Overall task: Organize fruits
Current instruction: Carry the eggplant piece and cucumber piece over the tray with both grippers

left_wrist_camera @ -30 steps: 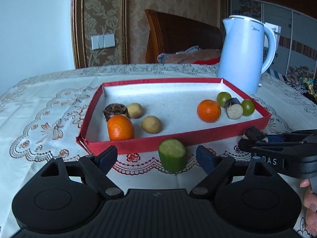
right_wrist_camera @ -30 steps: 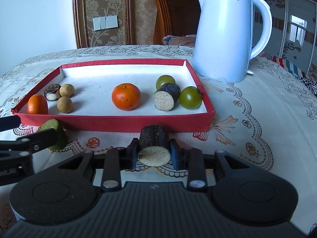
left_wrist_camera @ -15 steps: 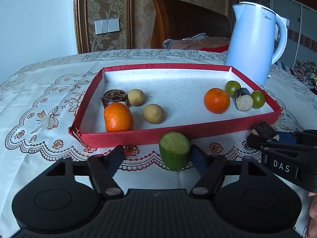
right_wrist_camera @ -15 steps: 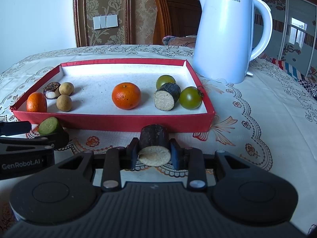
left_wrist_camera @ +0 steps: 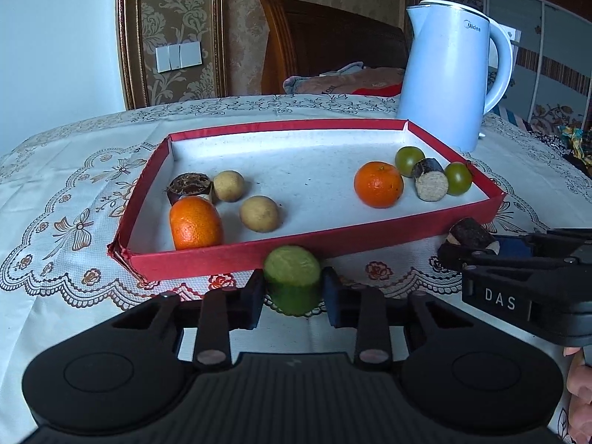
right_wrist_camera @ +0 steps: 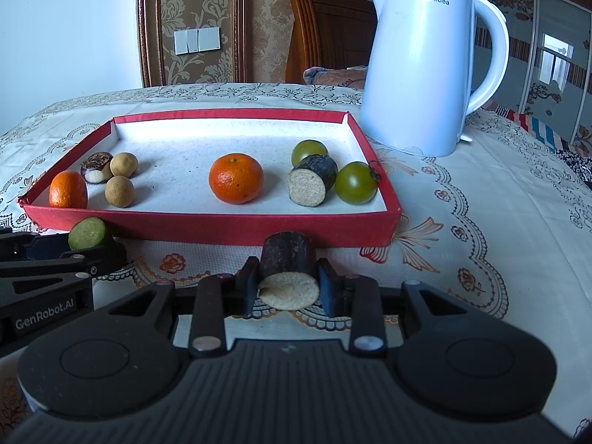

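Note:
My left gripper (left_wrist_camera: pixel 292 298) is shut on a green cucumber piece (left_wrist_camera: pixel 292 277), just in front of the red tray's (left_wrist_camera: pixel 229 257) near wall. My right gripper (right_wrist_camera: pixel 288 288) is shut on a dark sugarcane piece (right_wrist_camera: pixel 288 270), also just in front of the tray (right_wrist_camera: pixel 222 227). In the tray lie two oranges (left_wrist_camera: pixel 195 222) (left_wrist_camera: pixel 378 184), two longans (left_wrist_camera: pixel 259 213), a dark chestnut-like piece (left_wrist_camera: pixel 188 187), two green tomatoes (left_wrist_camera: pixel 458 178) and another sugarcane piece (left_wrist_camera: pixel 429 179). Each gripper shows in the other's view (left_wrist_camera: pixel 470 244) (right_wrist_camera: pixel 88 236).
A white electric kettle (right_wrist_camera: pixel 421 66) stands behind the tray's right corner. A lace tablecloth (left_wrist_camera: pixel 66 199) covers the table. A wooden chair (left_wrist_camera: pixel 333 44) with cloth on it stands beyond the far edge.
My left gripper has closed its fingers onto the cucumber piece, which was between open fingers a second ago. The right gripper has held the sugarcane piece still.

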{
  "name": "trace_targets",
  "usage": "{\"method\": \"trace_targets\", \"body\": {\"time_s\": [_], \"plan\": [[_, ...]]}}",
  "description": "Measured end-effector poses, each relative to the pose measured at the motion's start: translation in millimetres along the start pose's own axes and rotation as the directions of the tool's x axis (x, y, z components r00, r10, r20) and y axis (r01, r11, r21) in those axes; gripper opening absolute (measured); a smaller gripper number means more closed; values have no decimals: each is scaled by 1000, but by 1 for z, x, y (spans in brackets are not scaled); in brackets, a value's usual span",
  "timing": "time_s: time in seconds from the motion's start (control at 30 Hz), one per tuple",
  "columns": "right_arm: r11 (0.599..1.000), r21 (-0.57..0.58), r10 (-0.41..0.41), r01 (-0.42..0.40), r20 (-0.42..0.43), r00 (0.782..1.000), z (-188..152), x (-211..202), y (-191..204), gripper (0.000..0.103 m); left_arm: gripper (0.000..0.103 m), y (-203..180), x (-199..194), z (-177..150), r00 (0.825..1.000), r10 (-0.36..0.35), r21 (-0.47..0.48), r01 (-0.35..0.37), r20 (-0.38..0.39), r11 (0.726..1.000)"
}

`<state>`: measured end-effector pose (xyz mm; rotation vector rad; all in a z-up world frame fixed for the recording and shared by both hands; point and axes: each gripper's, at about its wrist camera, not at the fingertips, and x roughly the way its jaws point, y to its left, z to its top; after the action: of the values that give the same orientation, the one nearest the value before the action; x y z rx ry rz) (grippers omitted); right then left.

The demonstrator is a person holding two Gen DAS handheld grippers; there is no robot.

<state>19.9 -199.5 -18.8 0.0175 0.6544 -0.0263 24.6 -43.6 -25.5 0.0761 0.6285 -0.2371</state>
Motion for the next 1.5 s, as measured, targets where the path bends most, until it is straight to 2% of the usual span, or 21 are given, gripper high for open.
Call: {"method": "trace_targets", "body": {"time_s": [0.57,0.87,1.27,1.5], "plan": [[1000,8,12,-12,21,1000,0,-4,-1,30,32,-1,-4,-2,1000,9,3,-9,10,1000],[999,30,43,-45,47,998,-3,-12,-4,30,32,0,-8,-3,1000,3,9,-3,19,1000],[998,16,60,-61,35,998,-4,-12,-1,30,32,2,-6,-3,1000,7,-4,-6,12,1000],[997,30,72,-74,59,996,-6,-18,-3,30,32,1,-13,-4,999,8,0,-8,40,1000]]}}
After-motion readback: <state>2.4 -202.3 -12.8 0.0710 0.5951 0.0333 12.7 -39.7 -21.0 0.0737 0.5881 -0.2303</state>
